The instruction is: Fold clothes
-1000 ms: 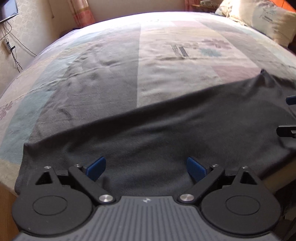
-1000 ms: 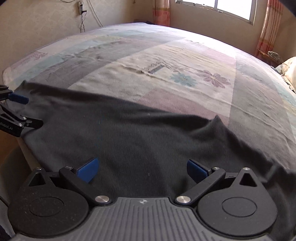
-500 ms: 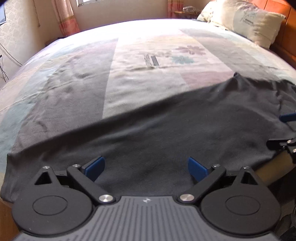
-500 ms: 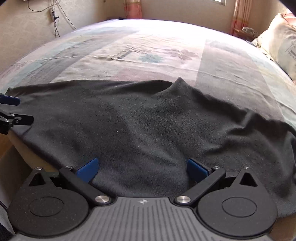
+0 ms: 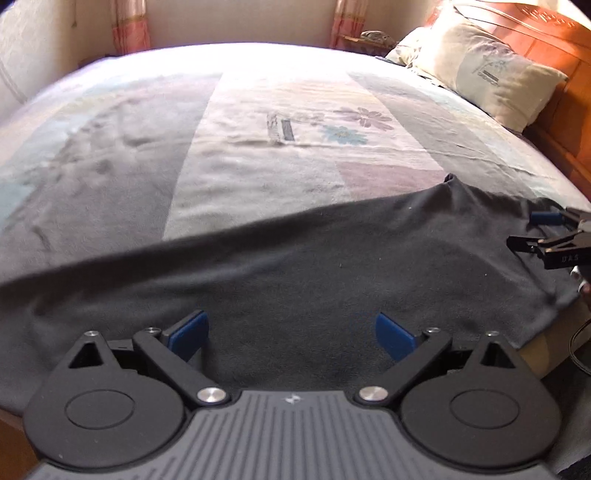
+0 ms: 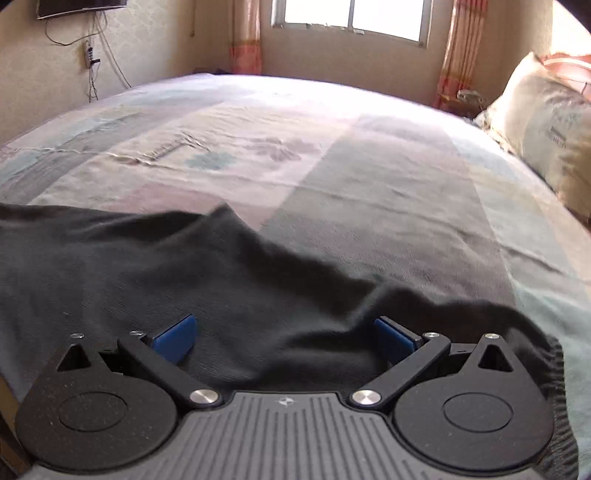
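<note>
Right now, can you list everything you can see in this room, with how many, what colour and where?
dark grey cloth garment: one, spread flat along the near edge of the bed.
patchwork bedspread with flower prints: one, pastel and grey, covering the bed.
cream pillow: one, at the head of the bed, on the right.
orange wooden headboard: one, behind the pillow.
window: one, bright, on the far wall.
pink-orange curtains: two, either side of the window.
wall-mounted screen: one, dark, top left, cables hanging below.
left claw: black with blue pads, open over the garment.
right claw: same colours, open over the garment.
</note>
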{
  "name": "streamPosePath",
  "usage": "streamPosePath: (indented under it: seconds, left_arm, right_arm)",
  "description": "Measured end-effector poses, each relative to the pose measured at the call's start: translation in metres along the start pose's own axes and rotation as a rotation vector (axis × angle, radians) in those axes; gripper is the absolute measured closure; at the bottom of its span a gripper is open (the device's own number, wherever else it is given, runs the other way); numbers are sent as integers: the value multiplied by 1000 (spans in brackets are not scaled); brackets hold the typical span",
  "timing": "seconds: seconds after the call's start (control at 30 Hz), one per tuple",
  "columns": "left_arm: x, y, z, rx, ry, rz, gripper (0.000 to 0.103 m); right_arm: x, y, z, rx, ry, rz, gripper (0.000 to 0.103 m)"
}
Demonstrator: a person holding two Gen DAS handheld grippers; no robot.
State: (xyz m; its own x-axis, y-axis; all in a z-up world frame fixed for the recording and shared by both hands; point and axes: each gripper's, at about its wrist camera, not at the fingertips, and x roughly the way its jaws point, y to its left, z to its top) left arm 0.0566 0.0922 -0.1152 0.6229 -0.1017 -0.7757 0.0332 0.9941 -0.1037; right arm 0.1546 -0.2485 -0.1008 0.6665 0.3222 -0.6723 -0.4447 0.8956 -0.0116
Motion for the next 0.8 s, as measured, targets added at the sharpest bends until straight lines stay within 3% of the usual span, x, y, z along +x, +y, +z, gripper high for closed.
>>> streamPosePath:
  seconds: [0.2, 0.33, 0.43, 0.57, 0.7, 0.8]
  left_arm:
    - [1, -1, -7, 34, 31, 57, 6]
    - [5, -4, -3, 29, 47, 72, 4]
    - [6, -5, -1, 38, 59, 81, 4]
    - [1, -7, -1, 37, 65, 93, 4]
    - [-7, -19, -2, 87, 62, 106, 4]
    - [-9, -34, -3, 147, 53, 110, 4]
  right_arm:
    - [-8, -59, -2, 196, 9, -66, 0]
    - [-23, -54, 0, 195, -46, -40, 0]
    - [-1, -49, -2, 142, 9, -90, 0]
    - [9, -61, 0, 204, 8, -97, 0]
    - [-18, -51, 5, 198, 4, -136, 0]
    - [-49, -43, -11, 238, -38, -134, 0]
